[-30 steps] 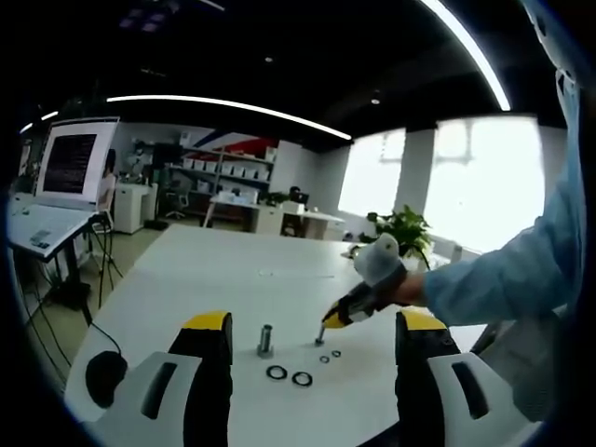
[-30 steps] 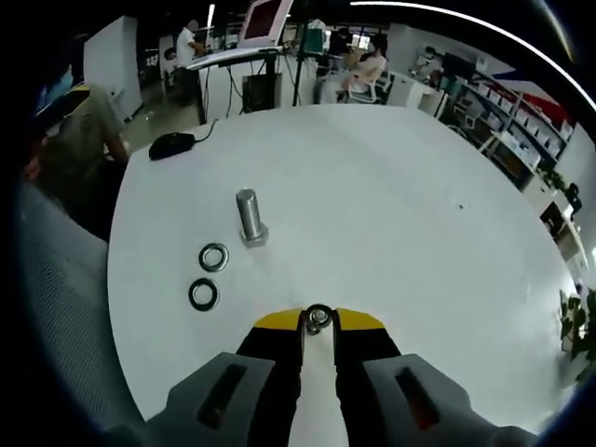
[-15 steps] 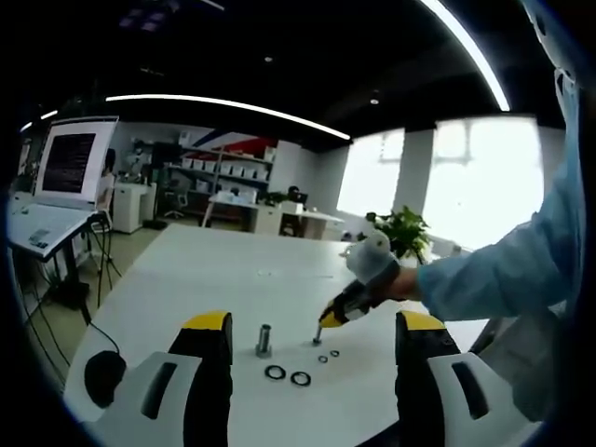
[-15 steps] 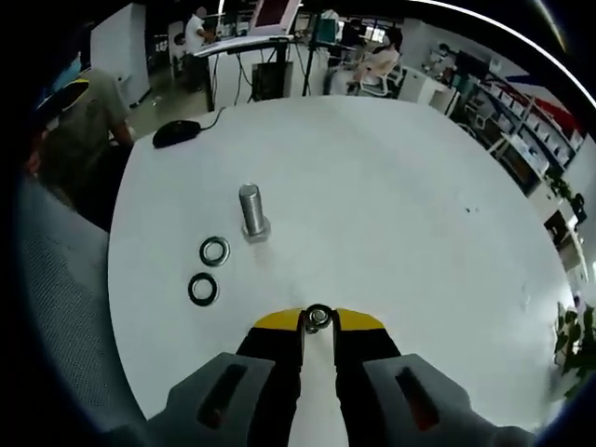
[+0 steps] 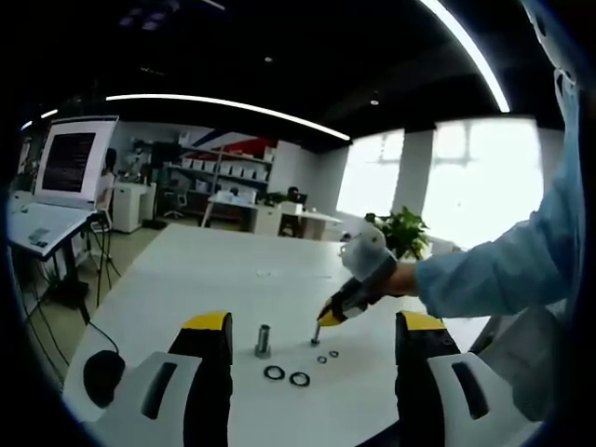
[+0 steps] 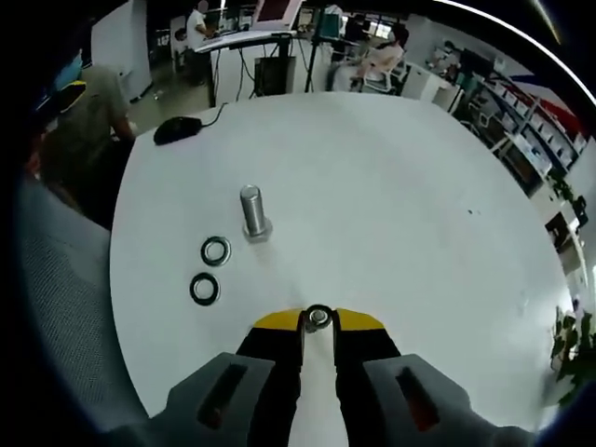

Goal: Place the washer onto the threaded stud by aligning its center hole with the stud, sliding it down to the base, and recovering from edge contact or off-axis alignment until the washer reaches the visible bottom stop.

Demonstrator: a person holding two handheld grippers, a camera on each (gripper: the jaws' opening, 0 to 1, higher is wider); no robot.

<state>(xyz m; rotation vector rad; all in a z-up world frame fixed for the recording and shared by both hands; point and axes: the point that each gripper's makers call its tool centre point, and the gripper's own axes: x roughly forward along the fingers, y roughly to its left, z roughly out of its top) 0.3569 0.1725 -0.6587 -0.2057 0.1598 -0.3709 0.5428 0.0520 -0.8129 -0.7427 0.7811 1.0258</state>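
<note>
Pinched between the yellow-tipped fingers of the right gripper (image 6: 318, 319) sits a small silver metal washer (image 6: 318, 317), lifted off the round white table (image 6: 391, 205) and well short of the upright grey threaded steel stud (image 6: 251, 212), so the carry is in hand and the next move calls for centring its hole over the stud's top. The left gripper (image 5: 312, 340) hangs with its jaws spread wide and nothing between them. On the table I count one stud, two larger dark ring washers (image 6: 215, 250) beside it, and, apparently, two tinier rings (image 5: 328, 356) in the left gripper view.

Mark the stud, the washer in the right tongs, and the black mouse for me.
threaded stud (image 6: 251, 209): right gripper view, on its upright shank.
washer (image 6: 318, 317): right gripper view, on the ring pinched between the yellow tips.
black mouse (image 6: 174, 130): right gripper view, on its top shell near the table's far edge.
</note>
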